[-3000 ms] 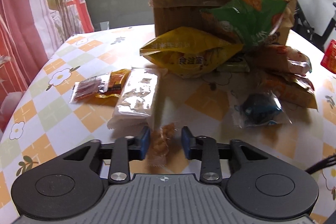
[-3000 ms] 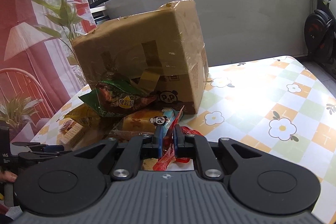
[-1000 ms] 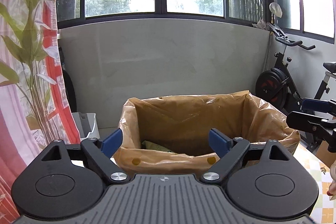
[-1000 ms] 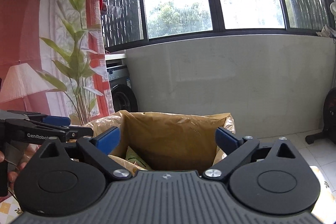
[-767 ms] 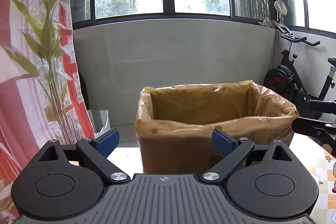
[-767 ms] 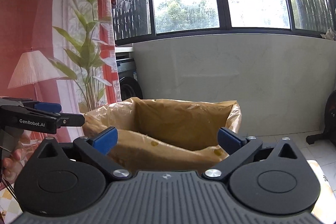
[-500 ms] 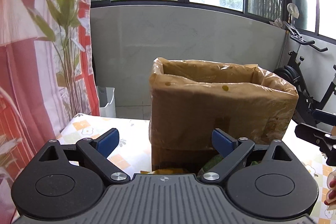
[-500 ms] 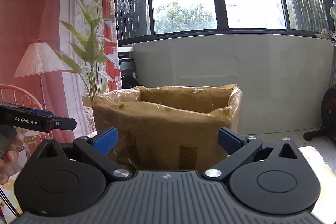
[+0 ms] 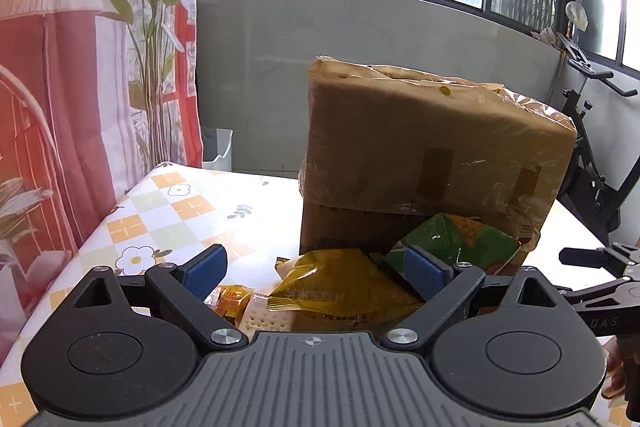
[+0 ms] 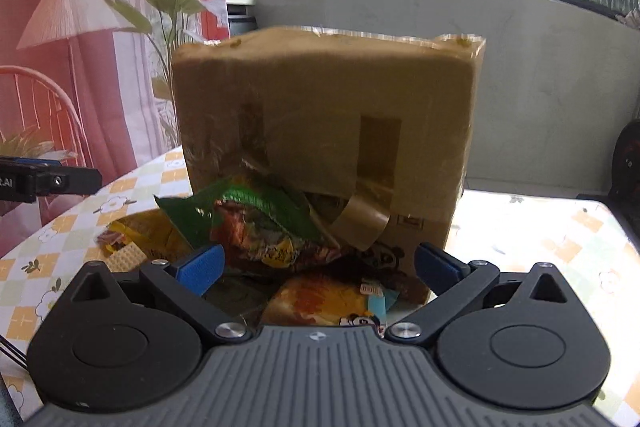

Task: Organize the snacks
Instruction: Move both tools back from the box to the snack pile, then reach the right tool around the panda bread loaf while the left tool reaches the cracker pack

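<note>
A tall cardboard box (image 9: 432,155) (image 10: 320,115) wrapped in tape stands on the checked table. Snack bags lie against its near side: a yellow bag (image 9: 344,291), a green bag (image 9: 456,241) (image 10: 256,215), a small orange packet (image 9: 230,301) and an orange-printed pack (image 10: 324,301). My left gripper (image 9: 316,271) is open, with empty jaws, above the yellow bag. My right gripper (image 10: 318,267) is open too, nothing between its blue pads (image 10: 202,267), facing the green bag and the box. Each gripper shows at the edge of the other's view.
The flower-patterned tablecloth (image 9: 168,215) runs out to the left and right of the box. A red curtain with a lamp print (image 9: 60,67) hangs at the left. An exercise bike (image 9: 592,155) stands at the right behind the table. A hand (image 9: 618,375) holds the right gripper.
Both grippers have sunk from above the box's open top to table height and tilted down, so the snack bags in front of the box have come into view. Both jaws stayed wide apart.
</note>
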Demonstrator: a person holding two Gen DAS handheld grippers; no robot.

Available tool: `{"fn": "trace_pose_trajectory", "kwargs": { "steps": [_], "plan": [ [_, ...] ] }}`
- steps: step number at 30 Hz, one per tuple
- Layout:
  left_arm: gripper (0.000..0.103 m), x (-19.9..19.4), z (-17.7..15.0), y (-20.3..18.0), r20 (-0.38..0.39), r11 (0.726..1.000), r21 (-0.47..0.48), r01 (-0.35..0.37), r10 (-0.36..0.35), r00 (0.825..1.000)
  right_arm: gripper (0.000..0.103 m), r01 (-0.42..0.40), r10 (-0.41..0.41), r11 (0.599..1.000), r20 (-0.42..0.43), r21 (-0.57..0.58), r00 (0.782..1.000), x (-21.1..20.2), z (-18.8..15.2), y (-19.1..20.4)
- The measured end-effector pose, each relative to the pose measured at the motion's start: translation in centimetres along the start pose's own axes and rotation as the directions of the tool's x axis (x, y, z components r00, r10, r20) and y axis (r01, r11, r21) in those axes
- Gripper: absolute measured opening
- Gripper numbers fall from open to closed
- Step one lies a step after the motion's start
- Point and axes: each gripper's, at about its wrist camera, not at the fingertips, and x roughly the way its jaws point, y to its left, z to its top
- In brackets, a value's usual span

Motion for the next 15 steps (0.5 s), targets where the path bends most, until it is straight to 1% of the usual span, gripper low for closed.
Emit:
{"fn": "trace_pose_trajectory", "kwargs": {
  "steps": [4, 8, 10, 13, 15],
  "plan": [
    [0.096, 0.0, -0.3, 0.8, 0.002, 1.000, -0.010, -0.029, 0.029, 1.000, 0.103, 0.026, -0.023, 0.998, -0.064, 0.053, 0.998, 1.8, -0.4, -0.8],
    [0.096, 0.0, -0.7, 1.9, -0.015, 0.999, -0.045, -0.029, 0.028, 0.999, 0.103, 0.033, -0.016, 0.993, -0.143, 0.115, 0.990, 3.9, -0.5, -1.8],
    [0.096, 0.0, -0.9, 2.3, -0.020, 0.998, -0.055, -0.042, 0.041, 0.999, 0.103, 0.038, -0.014, 0.989, -0.167, 0.146, 0.986, 4.6, -0.4, -2.2],
    [0.096, -0.1, -1.2, 2.8, -0.024, 0.996, -0.061, -0.060, 0.059, 0.998, 0.100, 0.031, 0.013, 0.979, -0.211, 0.202, 0.977, 5.6, -0.7, -2.8],
    [0.096, -0.1, -1.3, 3.0, -0.029, 0.996, -0.069, -0.064, 0.062, 0.998, 0.096, 0.024, 0.023, 0.977, -0.216, 0.212, 0.976, 5.8, -0.8, -2.8]
  ]
}}
